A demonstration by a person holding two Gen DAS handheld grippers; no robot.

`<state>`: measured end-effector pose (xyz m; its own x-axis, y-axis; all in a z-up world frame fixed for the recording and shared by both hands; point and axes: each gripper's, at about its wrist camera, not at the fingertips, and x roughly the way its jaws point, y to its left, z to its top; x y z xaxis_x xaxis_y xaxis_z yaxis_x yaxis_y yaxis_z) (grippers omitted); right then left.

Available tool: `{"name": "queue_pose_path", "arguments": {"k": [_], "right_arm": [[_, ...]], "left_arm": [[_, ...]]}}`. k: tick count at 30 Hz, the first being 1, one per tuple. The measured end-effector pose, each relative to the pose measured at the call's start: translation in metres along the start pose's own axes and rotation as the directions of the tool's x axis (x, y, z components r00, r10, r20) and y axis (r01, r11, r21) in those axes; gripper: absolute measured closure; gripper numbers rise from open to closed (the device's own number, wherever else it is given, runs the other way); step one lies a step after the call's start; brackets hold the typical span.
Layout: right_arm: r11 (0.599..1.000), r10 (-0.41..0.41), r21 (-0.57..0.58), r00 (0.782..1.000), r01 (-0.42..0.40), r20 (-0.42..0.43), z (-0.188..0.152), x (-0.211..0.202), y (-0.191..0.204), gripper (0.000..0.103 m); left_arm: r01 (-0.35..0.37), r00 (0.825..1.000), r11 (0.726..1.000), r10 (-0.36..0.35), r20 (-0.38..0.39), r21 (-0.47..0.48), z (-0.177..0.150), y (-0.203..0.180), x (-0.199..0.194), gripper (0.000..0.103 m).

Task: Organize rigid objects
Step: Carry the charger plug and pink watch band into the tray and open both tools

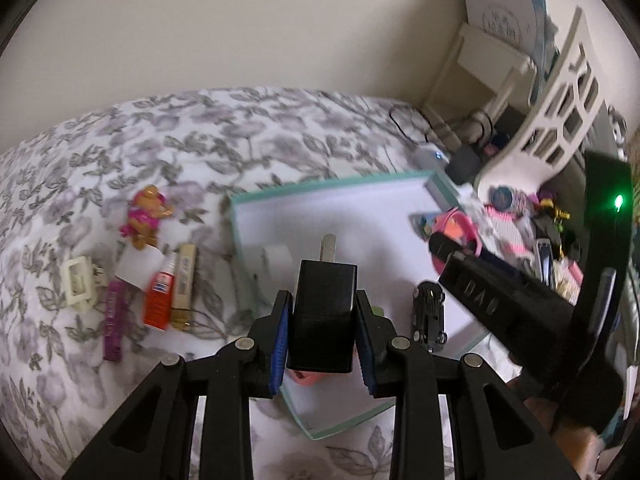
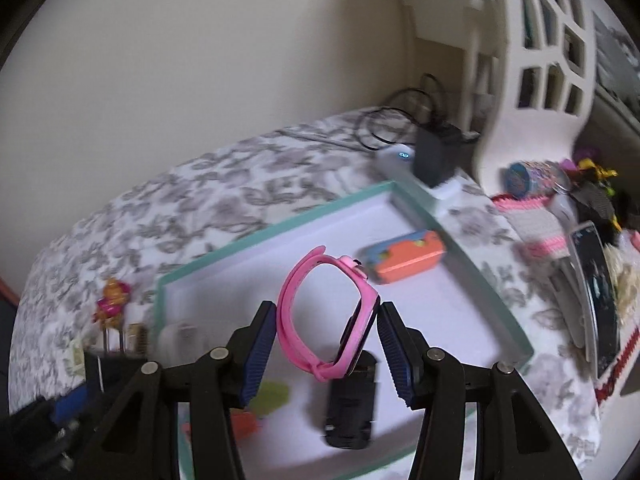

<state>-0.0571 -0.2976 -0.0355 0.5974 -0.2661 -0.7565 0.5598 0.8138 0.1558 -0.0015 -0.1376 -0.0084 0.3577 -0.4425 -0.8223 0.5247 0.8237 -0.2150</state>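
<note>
Black plastic fills my left gripper point(image 1: 322, 328): it is pinching a black wall charger point(image 1: 323, 316) by its flanks, prongs pointing away from me, above the near half of the teal-rimmed tray point(image 1: 240, 216) that sits on the floral bedspread point(image 1: 120, 152). My right gripper point(image 2: 327, 336) has a pink watch point(image 2: 326, 312) between its blue pads, the face against the right pad and the strap loop against the left, and it hangs over that same tray. Inside the tray I can see a black toy car point(image 1: 430, 316), an orange case point(image 2: 406, 262) toward the far rim, and green and orange pieces near the near rim, too blurred to name. Left of the tray lie a glue bottle point(image 1: 160, 300), a purple stick point(image 1: 113, 320) and a small figure point(image 1: 146, 216), not yet sorted. My worry is crowding: both grippers hover close together, so lowering at once could knock them into each other. The watch also looks lightly held across a springy strap, so it could twist out. Dropping the charger from height may bounce it onto the car or over the rim.
</note>
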Motion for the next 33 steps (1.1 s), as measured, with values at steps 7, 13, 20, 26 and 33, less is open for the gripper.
{"name": "queue_pose_path", "arguments": {"k": [7,13,20,26,33], "right_arm": [[0.991,-0.081,0.098,0.995,0.086,-0.051,0.001,0.009,-0.034,0.048],[0.982,-0.098,0.150,0.989,0.115,-0.114,-0.003,0.020,-0.052,0.048],[0.984,-0.103,0.122,0.978,0.127,-0.182,-0.011,0.031,-0.049,0.048],[0.986,-0.109,0.101,0.971,0.133,-0.215,-0.014,0.037,-0.046,0.048],[0.988,-0.108,0.084,0.964,0.132,-0.241,-0.016,0.042,-0.044,0.047]], "left_arm": [[0.001,1.000,0.999,0.000,-0.020,0.052,-0.004,-0.018,0.016,0.072],[-0.012,1.000,0.996,0.013,-0.016,0.086,-0.004,-0.025,0.024,0.072],[-0.044,0.998,0.994,0.047,-0.031,0.100,-0.004,-0.024,0.037,0.072],[-0.060,0.997,0.993,0.065,-0.046,0.098,-0.005,-0.021,0.043,0.072],[-0.054,0.996,0.995,0.060,-0.066,0.089,-0.005,-0.018,0.047,0.072]]}}
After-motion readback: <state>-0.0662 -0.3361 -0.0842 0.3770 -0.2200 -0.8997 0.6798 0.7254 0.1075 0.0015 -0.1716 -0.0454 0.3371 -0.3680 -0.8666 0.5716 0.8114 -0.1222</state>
